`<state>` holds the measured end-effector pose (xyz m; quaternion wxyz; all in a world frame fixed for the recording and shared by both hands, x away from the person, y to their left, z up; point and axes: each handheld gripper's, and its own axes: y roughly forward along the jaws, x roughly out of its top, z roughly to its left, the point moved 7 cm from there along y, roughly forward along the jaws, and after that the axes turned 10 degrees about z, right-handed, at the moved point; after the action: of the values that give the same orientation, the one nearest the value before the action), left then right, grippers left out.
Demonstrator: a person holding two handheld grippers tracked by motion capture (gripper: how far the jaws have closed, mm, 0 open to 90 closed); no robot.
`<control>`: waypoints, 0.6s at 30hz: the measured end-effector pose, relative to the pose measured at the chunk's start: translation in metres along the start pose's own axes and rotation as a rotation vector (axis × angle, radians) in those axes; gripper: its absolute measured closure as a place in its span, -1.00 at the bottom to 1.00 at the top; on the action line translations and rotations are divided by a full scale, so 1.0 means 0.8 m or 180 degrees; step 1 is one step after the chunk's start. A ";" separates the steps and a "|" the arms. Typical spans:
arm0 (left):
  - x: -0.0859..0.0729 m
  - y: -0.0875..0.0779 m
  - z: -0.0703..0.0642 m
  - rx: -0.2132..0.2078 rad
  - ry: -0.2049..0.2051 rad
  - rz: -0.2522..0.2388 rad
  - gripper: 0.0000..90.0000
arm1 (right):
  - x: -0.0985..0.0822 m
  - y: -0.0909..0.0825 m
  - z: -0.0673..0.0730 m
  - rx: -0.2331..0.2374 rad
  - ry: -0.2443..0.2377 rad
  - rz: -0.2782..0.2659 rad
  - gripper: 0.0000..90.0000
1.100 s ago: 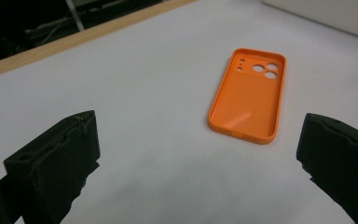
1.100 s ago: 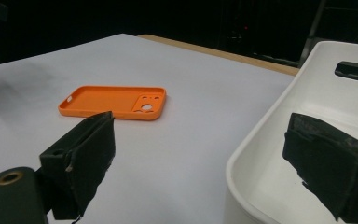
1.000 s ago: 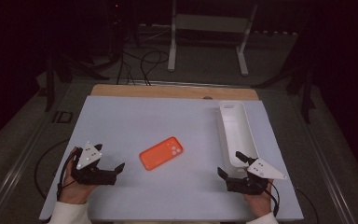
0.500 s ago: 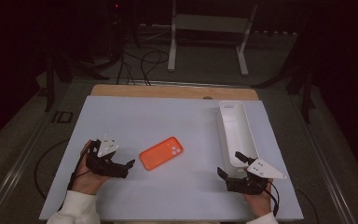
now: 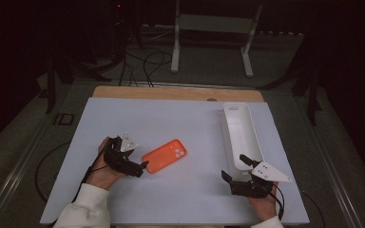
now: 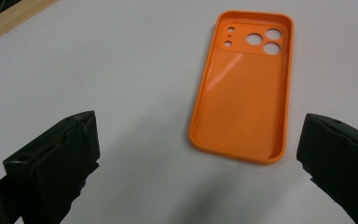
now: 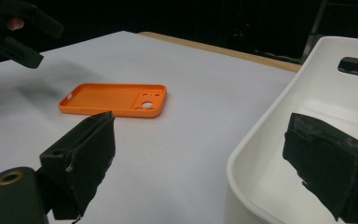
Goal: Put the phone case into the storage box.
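An orange phone case (image 5: 165,156) lies hollow side up on the white table sheet (image 5: 171,123), left of centre. My left gripper (image 5: 135,159) hovers at its left end, open; in the left gripper view the case (image 6: 242,93) lies just ahead of the left gripper (image 6: 196,137), between the lines of the two spread jaws, untouched. My right gripper (image 5: 234,166) is open at the near end of a long white tray (image 5: 241,135). In the right gripper view the right gripper (image 7: 200,140) straddles the tray's near corner (image 7: 261,140), and the case (image 7: 114,99) lies farther off to the left.
The tray stands along the table's right side with nothing visible inside. A wooden strip (image 5: 176,92) borders the far edge. Beyond it are dark floor, cables and a white stand (image 5: 214,28). The other hand's gripper (image 7: 14,28) shows at the top left of the right gripper view.
My left gripper has moved right across the table, from near the left edge up to the orange case's end. The right gripper and the case have stayed put.
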<state>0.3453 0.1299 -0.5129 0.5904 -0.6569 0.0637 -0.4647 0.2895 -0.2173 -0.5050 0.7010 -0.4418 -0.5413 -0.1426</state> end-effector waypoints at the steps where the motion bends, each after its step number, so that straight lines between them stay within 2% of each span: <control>1: 0.002 0.001 0.000 0.0000 0.0017 0.0019 -1.00 | 0.000 0.000 0.000 0.0001 -0.0001 0.0000 -0.79; 18: 0.022 0.027 -0.011 -0.0139 0.0152 0.0228 -1.00 | 0.000 0.000 0.000 0.0000 -0.0012 0.0007 -0.79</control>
<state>0.3593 0.1063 -0.5228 0.5904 -0.6556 0.1114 -0.4573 0.2896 -0.2169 -0.5053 0.7002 -0.4426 -0.5421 -0.1411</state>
